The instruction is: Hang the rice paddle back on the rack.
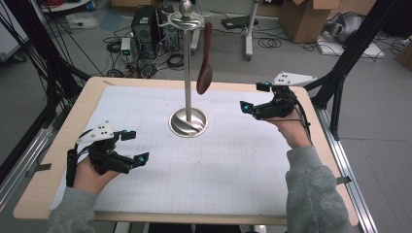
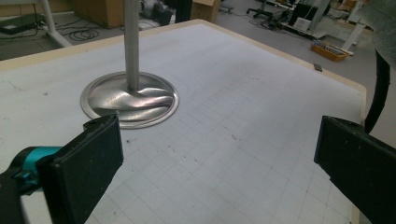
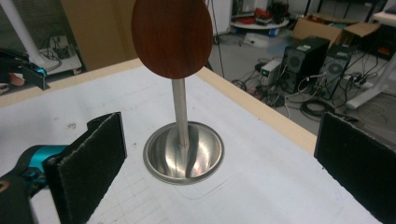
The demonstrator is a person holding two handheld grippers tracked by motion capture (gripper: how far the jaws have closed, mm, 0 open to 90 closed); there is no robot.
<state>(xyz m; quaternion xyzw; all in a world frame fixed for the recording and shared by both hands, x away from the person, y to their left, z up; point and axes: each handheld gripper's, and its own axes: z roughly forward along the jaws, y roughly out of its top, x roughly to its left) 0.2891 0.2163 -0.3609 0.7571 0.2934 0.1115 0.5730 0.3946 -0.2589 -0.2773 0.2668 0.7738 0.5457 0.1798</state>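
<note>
Wooden spoon [image 1: 205, 60]: dark reddish-brown, oval bowl down, hanging upright from the top hook of a steel stand [image 1: 188, 68]. Stand: slim pole on a round dished base, ahead of my right tongs [image 1: 252, 98], between both.

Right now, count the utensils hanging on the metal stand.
1. A brown wooden spoon hangs bowl down from a top hook of the metal stand, on the side nearer the right gripper. Nothing else hangs there.
</note>
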